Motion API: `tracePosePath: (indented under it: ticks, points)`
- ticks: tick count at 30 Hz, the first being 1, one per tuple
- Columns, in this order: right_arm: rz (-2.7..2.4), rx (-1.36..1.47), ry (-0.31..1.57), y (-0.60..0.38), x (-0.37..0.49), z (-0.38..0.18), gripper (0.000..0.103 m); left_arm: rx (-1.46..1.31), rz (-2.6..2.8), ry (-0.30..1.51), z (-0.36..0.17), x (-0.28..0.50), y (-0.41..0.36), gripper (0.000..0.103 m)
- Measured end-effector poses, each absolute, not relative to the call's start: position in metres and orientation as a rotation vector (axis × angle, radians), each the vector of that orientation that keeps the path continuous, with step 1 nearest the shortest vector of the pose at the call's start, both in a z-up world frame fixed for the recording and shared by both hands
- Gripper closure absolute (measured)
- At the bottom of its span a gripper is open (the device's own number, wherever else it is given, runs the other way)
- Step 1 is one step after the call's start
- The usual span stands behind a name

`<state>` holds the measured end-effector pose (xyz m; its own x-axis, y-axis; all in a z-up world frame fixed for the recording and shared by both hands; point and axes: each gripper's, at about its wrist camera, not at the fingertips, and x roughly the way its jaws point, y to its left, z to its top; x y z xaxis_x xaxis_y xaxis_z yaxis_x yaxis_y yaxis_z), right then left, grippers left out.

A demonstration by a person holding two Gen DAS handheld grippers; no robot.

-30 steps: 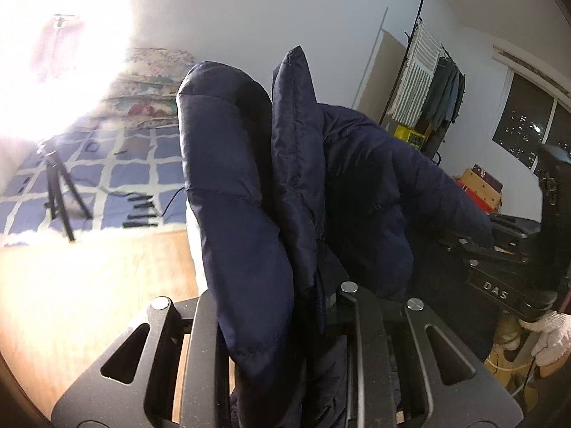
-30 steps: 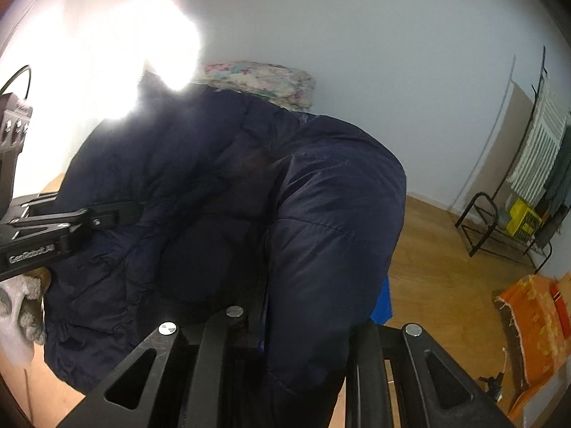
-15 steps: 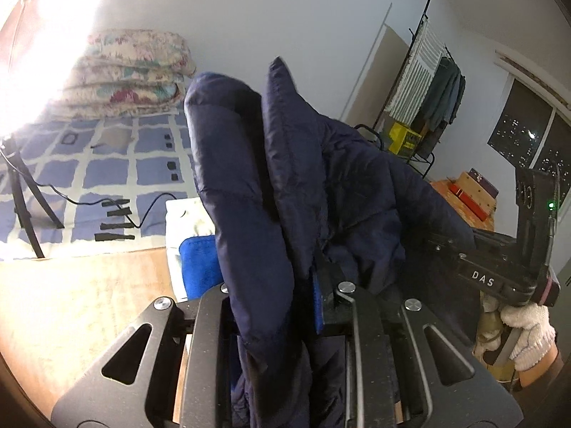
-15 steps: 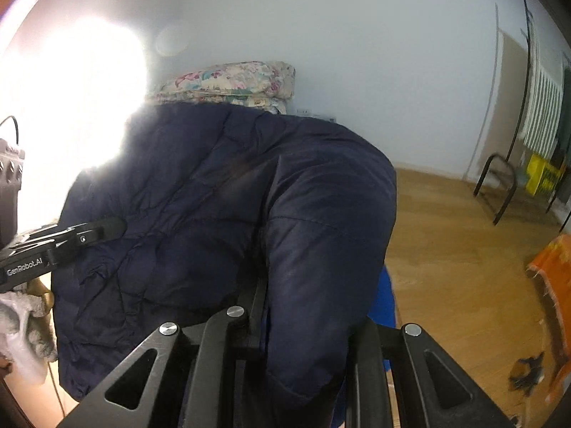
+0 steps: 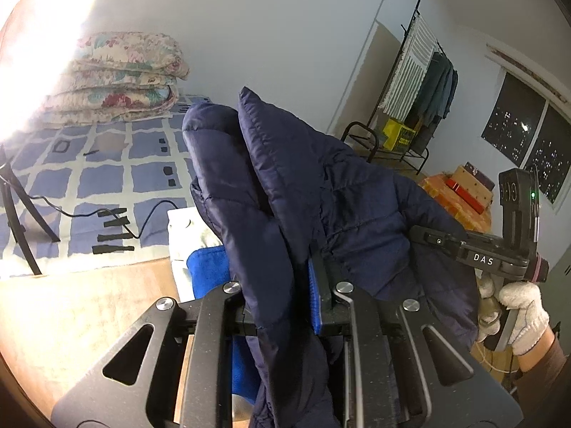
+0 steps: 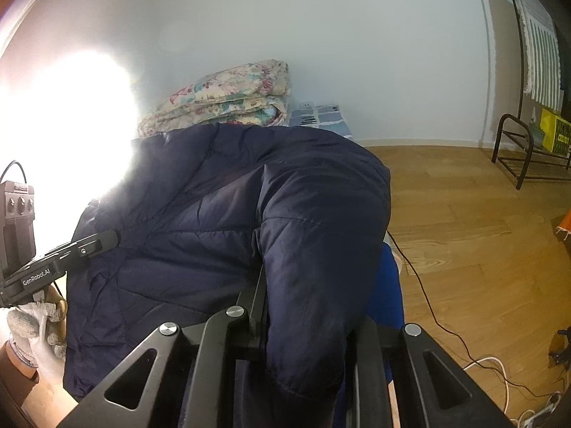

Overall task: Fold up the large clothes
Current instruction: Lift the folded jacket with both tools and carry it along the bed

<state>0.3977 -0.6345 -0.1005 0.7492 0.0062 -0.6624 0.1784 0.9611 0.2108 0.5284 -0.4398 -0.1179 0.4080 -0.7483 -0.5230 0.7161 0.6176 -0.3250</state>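
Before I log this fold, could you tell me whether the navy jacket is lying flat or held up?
Held up: the navy jacket is bunched in both grippers' jaws, the left gripper and right gripper, and drapes between them.

The left tongs are matte black, with two flat arms cut through by rounded triangular openings and fixed with round silver screws. A blue strip lines one inner finger. The right tongs have the same build (black arms, triangular cut-outs, silver screws). Seen from across, the right unit's side bar reads "DAS" in white and a green light glows on its boxy top; the left unit's reads "GenRobot.AI". Both hands wear white knitted gloves, with a brown sleeve at one wrist.
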Motion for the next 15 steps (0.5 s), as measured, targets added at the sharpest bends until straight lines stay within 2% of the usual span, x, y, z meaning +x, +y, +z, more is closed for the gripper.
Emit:
tracePosePath:
  ticks: [12,15]
  points:
    - [-0.140,0.272,0.771,-0.631,0.412,-0.109,0.083,-0.026,-0.883,0.708,-0.127,0.527,-0.446,0.086]
    - [-0.151,0.280,0.781,-0.634,0.416,-0.111,0.078,-0.030,-0.878,0.718,-0.129,0.527,-0.446,0.086]
